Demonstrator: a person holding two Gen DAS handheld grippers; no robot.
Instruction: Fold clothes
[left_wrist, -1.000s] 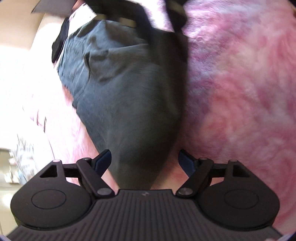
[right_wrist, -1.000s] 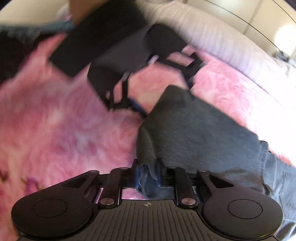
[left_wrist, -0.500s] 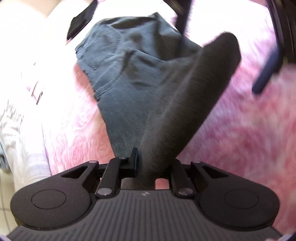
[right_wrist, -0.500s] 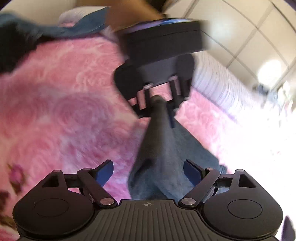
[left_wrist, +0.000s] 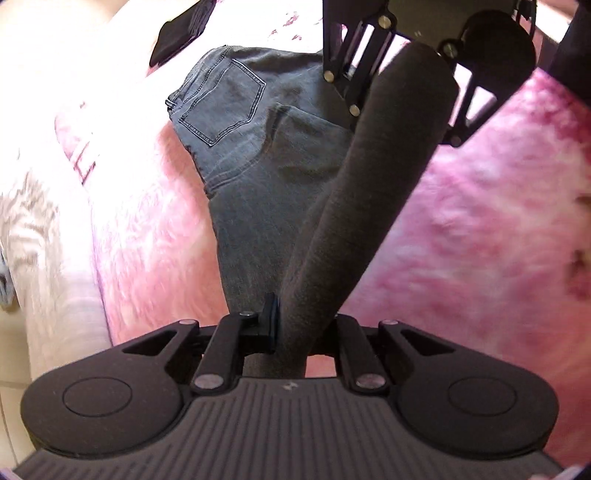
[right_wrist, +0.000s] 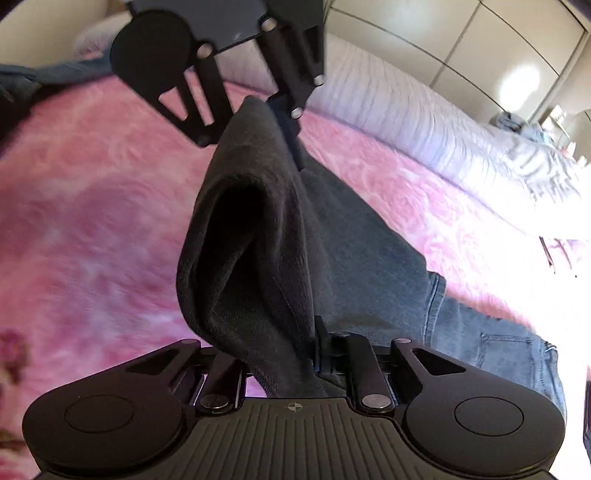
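Note:
Dark grey jeans (left_wrist: 255, 155) lie on a pink fuzzy blanket (left_wrist: 480, 229), back pocket up and waist at the far end. The leg end (left_wrist: 369, 192) is lifted off the blanket and stretched between both grippers. In the left wrist view my left gripper (left_wrist: 295, 326) is shut on one corner of the hem. In the right wrist view my right gripper (right_wrist: 286, 354) is shut on the other corner, where the cloth (right_wrist: 251, 229) hangs in a loose fold. The two grippers face each other, about a leg's width apart.
A black folded garment (left_wrist: 181, 33) lies beyond the jeans' waist. White ribbed bedding (right_wrist: 424, 122) borders the blanket, with wardrobe doors (right_wrist: 461, 48) behind it. A blue garment (right_wrist: 55, 72) lies at the blanket's far corner.
My left gripper shut on the hem, my right one let go and has now shut on it again. The leg end has risen off the blanket between them.

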